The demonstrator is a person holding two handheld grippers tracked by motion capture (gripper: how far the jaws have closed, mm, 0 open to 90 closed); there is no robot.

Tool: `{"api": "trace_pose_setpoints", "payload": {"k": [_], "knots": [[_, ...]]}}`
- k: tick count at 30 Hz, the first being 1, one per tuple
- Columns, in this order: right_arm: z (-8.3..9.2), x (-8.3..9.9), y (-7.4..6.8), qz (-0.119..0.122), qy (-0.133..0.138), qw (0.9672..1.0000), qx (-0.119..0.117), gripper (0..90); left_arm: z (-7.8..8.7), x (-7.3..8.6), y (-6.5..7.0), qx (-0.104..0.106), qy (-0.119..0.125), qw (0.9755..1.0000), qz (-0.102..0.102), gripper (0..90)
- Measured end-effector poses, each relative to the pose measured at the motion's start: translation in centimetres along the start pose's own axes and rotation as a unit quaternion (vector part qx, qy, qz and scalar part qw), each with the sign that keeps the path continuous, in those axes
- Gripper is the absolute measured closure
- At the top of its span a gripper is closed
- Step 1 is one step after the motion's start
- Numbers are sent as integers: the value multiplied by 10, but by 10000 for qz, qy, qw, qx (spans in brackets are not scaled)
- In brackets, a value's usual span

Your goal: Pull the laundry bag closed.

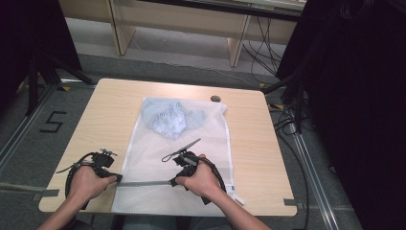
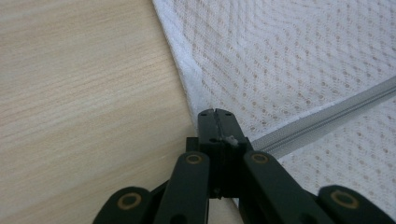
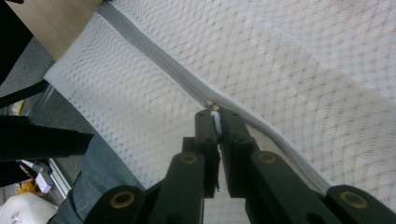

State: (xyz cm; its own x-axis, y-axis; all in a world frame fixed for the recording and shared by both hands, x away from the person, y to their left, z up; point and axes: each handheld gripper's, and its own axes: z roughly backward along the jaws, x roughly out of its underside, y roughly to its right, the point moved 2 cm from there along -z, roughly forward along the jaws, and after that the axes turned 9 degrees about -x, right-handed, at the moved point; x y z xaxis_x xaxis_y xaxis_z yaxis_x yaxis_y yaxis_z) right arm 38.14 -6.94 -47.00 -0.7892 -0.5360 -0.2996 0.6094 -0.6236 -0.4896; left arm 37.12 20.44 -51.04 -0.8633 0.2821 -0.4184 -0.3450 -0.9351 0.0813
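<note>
One pale blue garment (image 1: 168,118) inside white mesh laundry bag (image 1: 210,143) on table (image 1: 103,122).

The pale blue crumpled cloth (image 1: 168,118) inside the white mesh laundry bag (image 1: 201,143) looks too blurry to identify (shirt maybe?).

Mesh laundry bag (image 1: 191,158): flat on the table (image 1: 105,120), stretching away ahead of my two grippers.
Garment (image 1: 170,117): inside the bag, at its far end, well ahead of both grippers.
Zipper (image 1: 143,183): runs across the bag's near end, between my left gripper (image 1: 117,178) and my right gripper (image 1: 173,182).
Zipper pull (image 3: 214,116): between my right gripper's tips.
Small round object (image 1: 215,98): on the table beyond the bag's far right corner.
</note>
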Motion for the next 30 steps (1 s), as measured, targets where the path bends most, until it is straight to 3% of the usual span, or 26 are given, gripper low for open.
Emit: {"api": "trace_pose_setpoints", "payload": {"k": [3,4,6,11,14,23,25,30], "knots": [[0,1,3,68,56,10000,-14,871,0,0,0,-2,-2,10000,14,899],[1,2,1,-53,35,10000,8,871,0,0,0,0,-2,10000,14,899],[2,2,2,-55,52,10000,-19,871,0,0,0,0,-3,10000,14,899],[3,3,4,68,19,10000,1,871,0,0,0,0,1,10000,11,899],[4,4,3,-57,-9,10000,34,871,0,0,0,-9,-5,10000,5,899],[5,5,6,6,-40,10000,46,871,0,0,0,-17,-27,10000,-42,899],[5,5,5,-125,-39,9999,54,871,0,0,0,-17,-25,10000,-30,899],[6,6,8,-9,-42,10000,72,871,0,0,0,-14,-24,10000,-33,899]]}}
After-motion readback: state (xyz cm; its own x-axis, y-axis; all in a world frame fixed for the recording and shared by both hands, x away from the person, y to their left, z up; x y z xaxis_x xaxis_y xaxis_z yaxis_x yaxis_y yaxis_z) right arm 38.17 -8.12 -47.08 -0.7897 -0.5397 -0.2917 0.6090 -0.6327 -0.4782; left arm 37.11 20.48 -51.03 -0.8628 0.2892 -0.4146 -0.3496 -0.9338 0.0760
